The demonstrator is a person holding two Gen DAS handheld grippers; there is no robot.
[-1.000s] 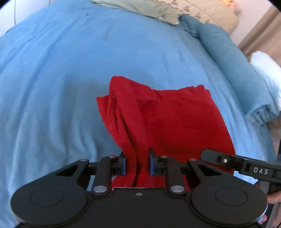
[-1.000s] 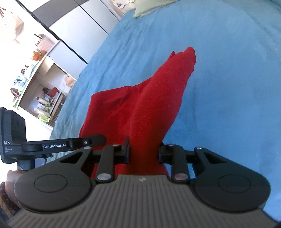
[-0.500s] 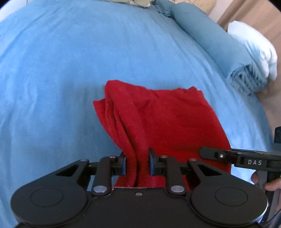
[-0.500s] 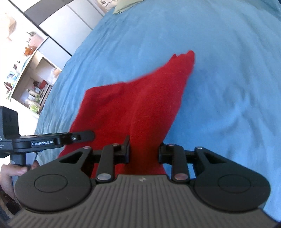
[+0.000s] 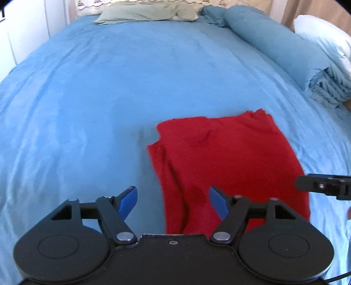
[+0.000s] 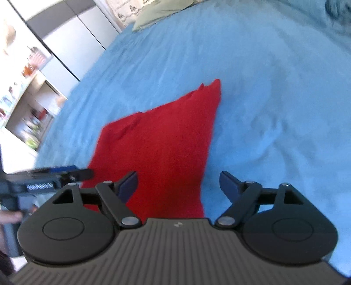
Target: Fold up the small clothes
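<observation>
A red cloth [image 5: 230,157] lies folded and flat on the blue bed cover [image 5: 109,87]. My left gripper [image 5: 173,202] hovers over the cloth's near left edge; its jaws are opening and its blue pads stand clear of the fabric. In the right wrist view the same red cloth [image 6: 166,144] runs away from me to a pointed far corner. My right gripper [image 6: 178,186] is over its near right edge, jaws opening wide, pads off the cloth. Each gripper's tip shows at the side of the other's view.
A rolled blue duvet [image 5: 285,48] and a white pillow [image 5: 324,37] lie along the bed's right side. A green pillow [image 5: 149,13] is at the head. White wardrobe doors and open shelves [image 6: 28,92] stand to the left of the bed.
Both grippers were shut on the near edge of the red cloth; now both have let go and their jaws stand apart. The cloth has dropped flat onto the bed.
</observation>
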